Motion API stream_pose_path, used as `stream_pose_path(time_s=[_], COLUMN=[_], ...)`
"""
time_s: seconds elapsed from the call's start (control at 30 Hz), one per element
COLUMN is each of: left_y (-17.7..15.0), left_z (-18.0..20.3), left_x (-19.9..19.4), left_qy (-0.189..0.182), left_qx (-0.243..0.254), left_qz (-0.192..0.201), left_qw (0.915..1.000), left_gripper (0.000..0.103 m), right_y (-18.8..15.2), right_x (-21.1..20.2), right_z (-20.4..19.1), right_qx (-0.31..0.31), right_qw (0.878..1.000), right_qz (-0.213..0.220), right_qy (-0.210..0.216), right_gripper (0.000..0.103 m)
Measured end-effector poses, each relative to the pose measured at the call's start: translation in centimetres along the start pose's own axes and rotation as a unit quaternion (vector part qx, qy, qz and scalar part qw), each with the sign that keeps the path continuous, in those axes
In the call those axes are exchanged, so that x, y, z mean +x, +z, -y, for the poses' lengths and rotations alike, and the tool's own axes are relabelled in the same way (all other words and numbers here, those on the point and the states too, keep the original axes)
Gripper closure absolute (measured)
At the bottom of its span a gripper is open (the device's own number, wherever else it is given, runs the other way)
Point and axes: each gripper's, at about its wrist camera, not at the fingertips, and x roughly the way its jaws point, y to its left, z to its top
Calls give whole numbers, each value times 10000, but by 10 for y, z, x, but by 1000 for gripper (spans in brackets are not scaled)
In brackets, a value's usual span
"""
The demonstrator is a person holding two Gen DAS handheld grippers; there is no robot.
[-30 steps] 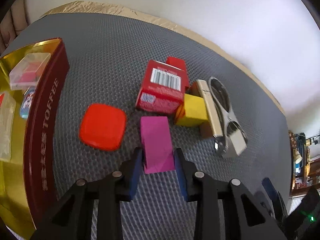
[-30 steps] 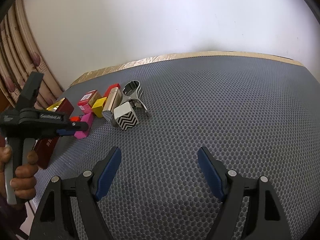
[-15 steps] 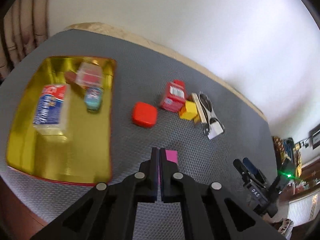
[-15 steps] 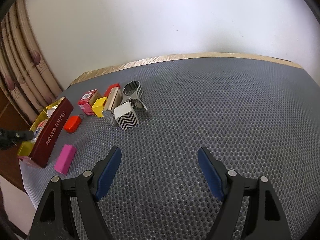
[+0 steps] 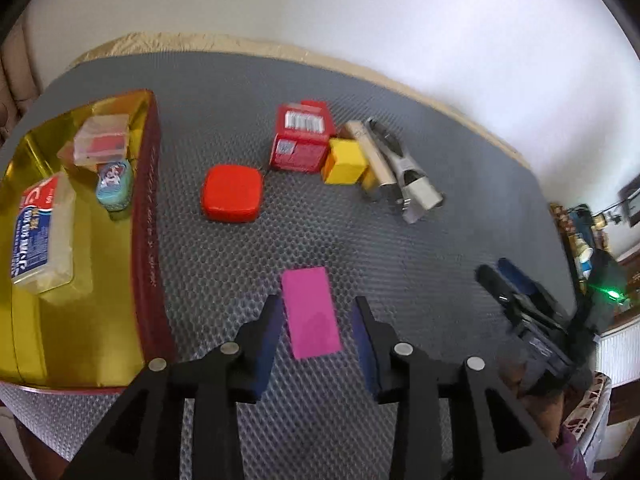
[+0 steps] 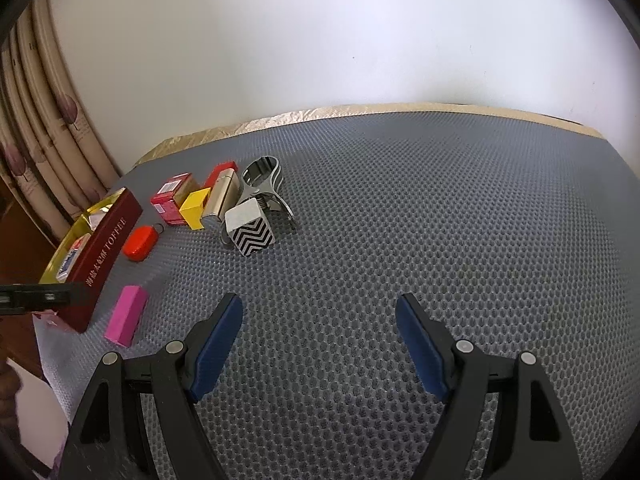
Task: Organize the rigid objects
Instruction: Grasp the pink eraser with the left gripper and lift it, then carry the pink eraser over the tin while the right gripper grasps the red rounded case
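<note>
- We judge the task as partly done: the gold tray (image 5: 24, 344) with the dark red wall already holds a clear box with a blue label (image 5: 42, 236), a small clear case with red inside (image 5: 102, 142) and a small light blue tin (image 5: 115, 184).
- The pink block (image 5: 311, 312) lies flat on the grey mat of the tabletop (image 5: 440, 264), just beside the tray and not in it.
- Our left gripper (image 5: 316, 320) hangs over the pink block. Its jaws have just been opening; the block is seen between them, but the pads do not press on it.
- Our right gripper (image 6: 320, 336) stands with its jaws wide and holds nothing; only bare mat is between them.
- Still on the mat, near the tray, is the flat red case (image 5: 232, 193).
- Further away is a tight group: the red carton (image 5: 301, 144), the yellow block (image 5: 345, 161), the beige bar (image 5: 370, 154), the metal clip (image 5: 400, 164) and the box with black zigzag stripes (image 6: 250, 227).
- So we think about three things are placed and about seven are left. Which one goes next we cannot tell, but the pink block seems the nearest one.
</note>
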Motion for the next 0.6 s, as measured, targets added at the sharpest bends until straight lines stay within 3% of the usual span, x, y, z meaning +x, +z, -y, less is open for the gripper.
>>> stream_pose_path(time_s=[0.3, 0.4, 0.43, 0.6], left_y=[3, 2, 2, -6], left_z=[6, 11, 10, 2], left_x=[41, 41, 41, 25], left_qy=[210, 290, 277, 163], left_qx=[19, 165, 141, -28], left_qz=[-484, -399, -387, -189], left_qw=[9986, 9986, 9988, 9997], left_gripper=[65, 64, 71, 72], right_y=[-1, -1, -1, -1], right_x=[-3, -3, -2, -1], right_z=[0, 0, 0, 0], right_qx=[-11, 1, 3, 20], right_qw=[9998, 9998, 9998, 9999], right_qz=[29, 20, -4, -33], right_qy=[177, 182, 185, 145], right_gripper=[26, 26, 26, 26])
